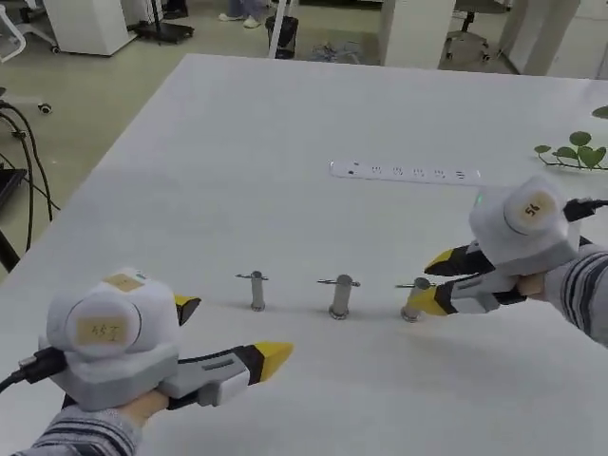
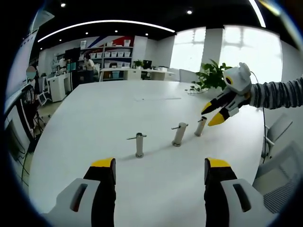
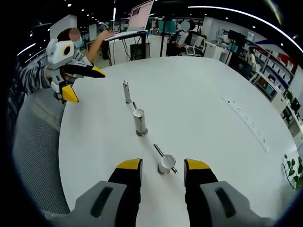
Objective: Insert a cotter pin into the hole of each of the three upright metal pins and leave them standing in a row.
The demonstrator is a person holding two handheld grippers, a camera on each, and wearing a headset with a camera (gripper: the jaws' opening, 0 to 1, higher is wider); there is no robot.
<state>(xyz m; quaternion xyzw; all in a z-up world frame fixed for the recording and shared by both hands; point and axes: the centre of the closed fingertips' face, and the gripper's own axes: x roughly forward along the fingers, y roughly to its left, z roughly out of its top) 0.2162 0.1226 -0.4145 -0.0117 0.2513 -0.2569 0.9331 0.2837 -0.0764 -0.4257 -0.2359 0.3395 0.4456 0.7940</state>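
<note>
Metal pins (image 1: pixel 339 296) upright; sticker (image 1: pixel 103 331) writing blurred.

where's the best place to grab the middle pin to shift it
Probably the bare shaft of the middle pin, below the cotter pin that crosses its top. Come in level from the near side of the bench: the middle pin stands upright, and the cotter pin pokes out sideways along the row.

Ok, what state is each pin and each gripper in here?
left pin: upright, cotter pin through it.
middle pin: upright, cotter pin through it.
right pin: upright, cotter pin through it.
left gripper: open, empty, short of the row.
right gripper: open, jaws either side of the right pin, not closed on it.
</note>
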